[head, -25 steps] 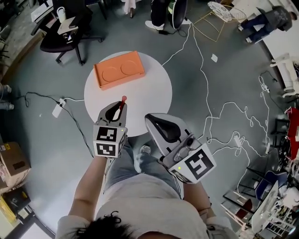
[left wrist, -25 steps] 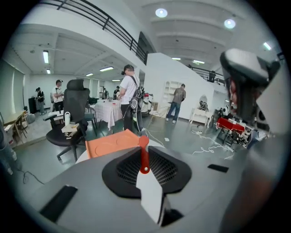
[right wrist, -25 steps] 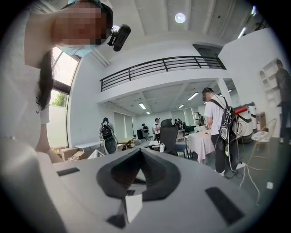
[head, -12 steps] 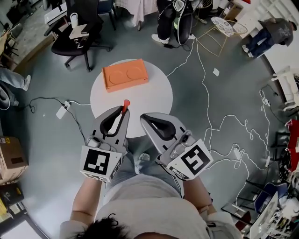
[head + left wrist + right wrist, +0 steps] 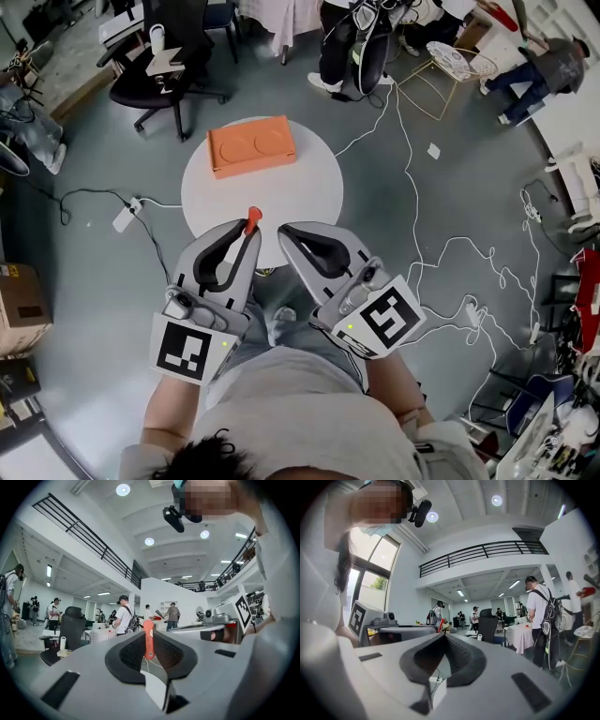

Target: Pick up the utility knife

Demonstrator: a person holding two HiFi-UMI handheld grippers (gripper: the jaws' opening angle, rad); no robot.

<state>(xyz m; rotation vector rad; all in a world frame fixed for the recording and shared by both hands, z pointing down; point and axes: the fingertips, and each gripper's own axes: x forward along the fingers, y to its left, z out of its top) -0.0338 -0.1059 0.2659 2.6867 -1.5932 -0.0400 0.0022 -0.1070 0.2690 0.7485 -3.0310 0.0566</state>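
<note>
left gripper (image 5: 246, 240) clamps the utility knife (image 5: 252, 218) (orange, between its jaws).

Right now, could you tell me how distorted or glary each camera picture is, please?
Head view: mild fisheye bend, even light, utility knife sharp in the left gripper. Left gripper view: strong fisheye, dark corners, ceiling lights glaring. Right gripper view: same bend, window bright.

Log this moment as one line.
left tool: shut on orange-red utility knife | right tool: shut, empty | knife: clear of round white table | orange rectangular box: on table
</note>
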